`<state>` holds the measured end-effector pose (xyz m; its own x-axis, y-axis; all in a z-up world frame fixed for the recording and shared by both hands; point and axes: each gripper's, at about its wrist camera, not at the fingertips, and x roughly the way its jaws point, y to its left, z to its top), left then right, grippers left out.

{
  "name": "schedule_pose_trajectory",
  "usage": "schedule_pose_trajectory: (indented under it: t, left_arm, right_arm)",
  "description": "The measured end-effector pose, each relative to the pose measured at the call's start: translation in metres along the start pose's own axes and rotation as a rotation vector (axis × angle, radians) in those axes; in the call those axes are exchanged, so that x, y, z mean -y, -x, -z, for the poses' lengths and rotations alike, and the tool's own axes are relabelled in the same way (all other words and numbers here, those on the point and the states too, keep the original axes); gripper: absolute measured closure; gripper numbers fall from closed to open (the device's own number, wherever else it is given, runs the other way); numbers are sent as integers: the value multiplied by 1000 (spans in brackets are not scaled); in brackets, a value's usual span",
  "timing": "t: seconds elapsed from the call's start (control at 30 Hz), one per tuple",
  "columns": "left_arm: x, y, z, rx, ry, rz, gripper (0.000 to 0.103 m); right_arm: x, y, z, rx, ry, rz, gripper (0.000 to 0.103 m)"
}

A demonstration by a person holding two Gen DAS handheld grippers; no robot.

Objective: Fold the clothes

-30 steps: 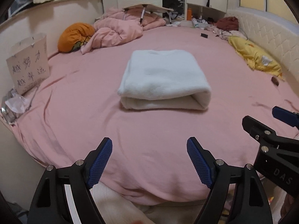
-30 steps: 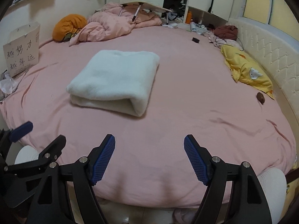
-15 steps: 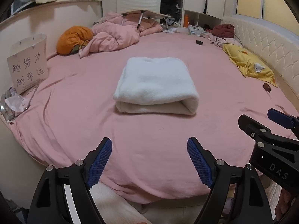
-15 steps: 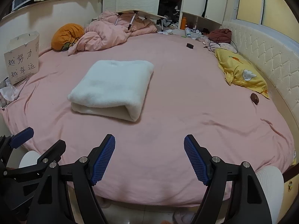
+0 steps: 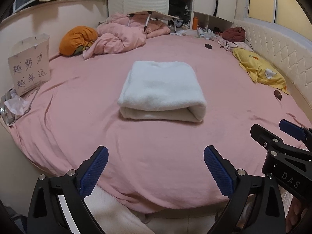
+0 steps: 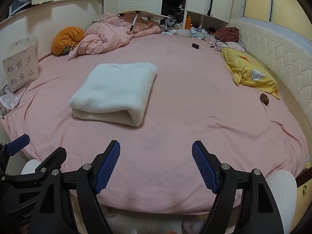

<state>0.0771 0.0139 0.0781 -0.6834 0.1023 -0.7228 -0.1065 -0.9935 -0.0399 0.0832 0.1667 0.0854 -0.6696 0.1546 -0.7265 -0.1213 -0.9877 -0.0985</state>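
A white fleece garment [image 5: 162, 89] lies folded into a thick rectangle in the middle of the pink bed [image 5: 156, 146]; the right wrist view has the same white garment [image 6: 115, 91] left of centre. My left gripper [image 5: 156, 168] hovers over the bed's near edge, well short of the garment, its jaws opening with nothing between them. My right gripper [image 6: 156, 164] stands open and empty at the same near edge, to the right of the garment. Each gripper shows at the side of the other's view.
A crumpled pink duvet [image 5: 120, 39] and an orange cushion [image 5: 77, 40] lie at the back left. A paper bag with writing [image 5: 29, 62] stands at the left edge. A yellow pillow [image 6: 251, 76] and a small brown object [image 6: 264, 98] lie near the padded headboard [image 6: 273, 44].
Both views have tilted slightly, so the folded garment sits lower in frame and more of the room shows. The left jaws have spread wider. The garment has not moved.
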Motion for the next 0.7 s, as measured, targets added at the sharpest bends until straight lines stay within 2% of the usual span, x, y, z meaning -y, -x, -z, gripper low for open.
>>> schedule_pose_trajectory:
  t: [0.7]
  left_arm:
    - [-4, -6, -2, -7, 5, 10, 4]
  right_arm:
    - [0, -5, 2, -20, 1, -13, 27]
